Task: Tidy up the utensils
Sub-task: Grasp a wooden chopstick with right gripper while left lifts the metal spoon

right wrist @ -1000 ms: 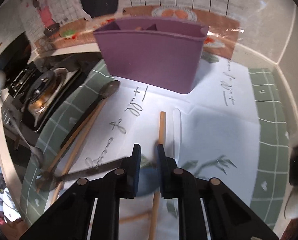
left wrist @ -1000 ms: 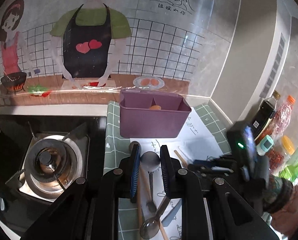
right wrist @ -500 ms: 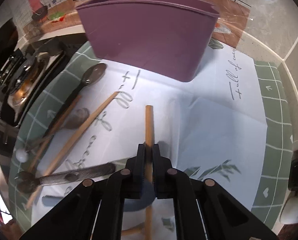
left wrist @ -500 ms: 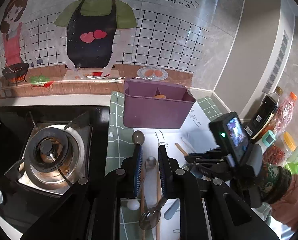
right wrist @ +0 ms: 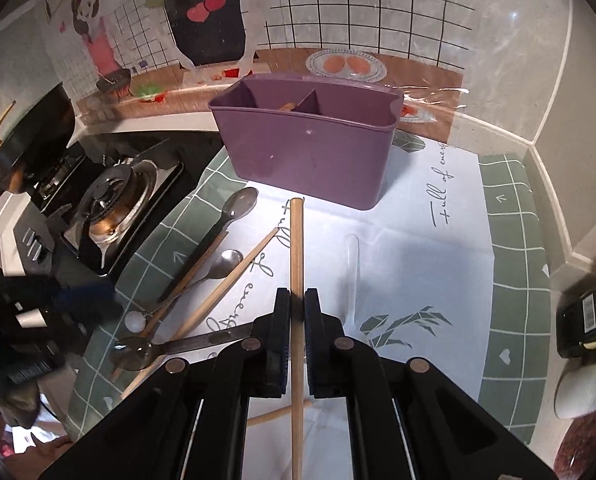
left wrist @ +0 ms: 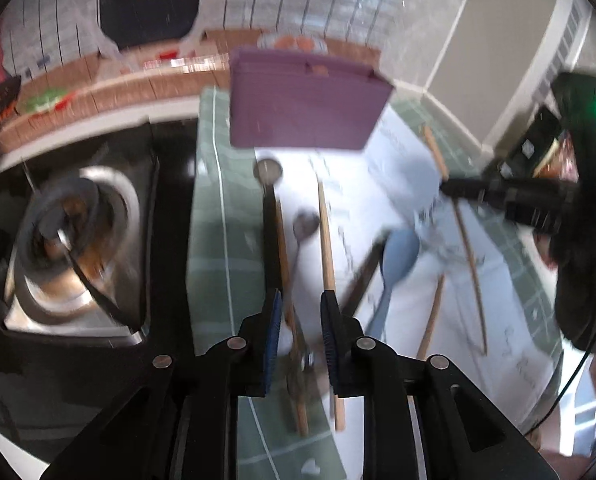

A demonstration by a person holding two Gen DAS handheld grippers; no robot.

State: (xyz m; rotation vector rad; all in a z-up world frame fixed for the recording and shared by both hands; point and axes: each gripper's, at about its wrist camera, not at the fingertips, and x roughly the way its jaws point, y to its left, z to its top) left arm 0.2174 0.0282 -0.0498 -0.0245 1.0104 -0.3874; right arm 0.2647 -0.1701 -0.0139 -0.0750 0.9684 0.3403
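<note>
On the bench, over a green-checked mat (right wrist: 509,184) with a white printed centre: one purple caddy (right wrist: 309,152), two compartments, standing at the far edge near the wall.
Right tongs (right wrist: 296,316): clamped together on a wooden chopstick (right wrist: 296,248), whose far tip points toward the caddy's front wall and stops short of it.
Left tongs (left wrist: 299,312): parted a little, jaws just opening; low over the loose pile, with a steel spoon's handle and a wooden stick between the jaws; blur hides whether the pads touch either.
Loose on the mat, left of the held chopstick: dark-handled spoon (right wrist: 238,204), small steel spoon (right wrist: 228,260), large steel spoon (right wrist: 132,354), further chopsticks (right wrist: 234,276) crossing one another. Blue spoon (left wrist: 397,260) lies toward the right tongs.
Beside the mat, left: gas burner (right wrist: 114,196).
</note>
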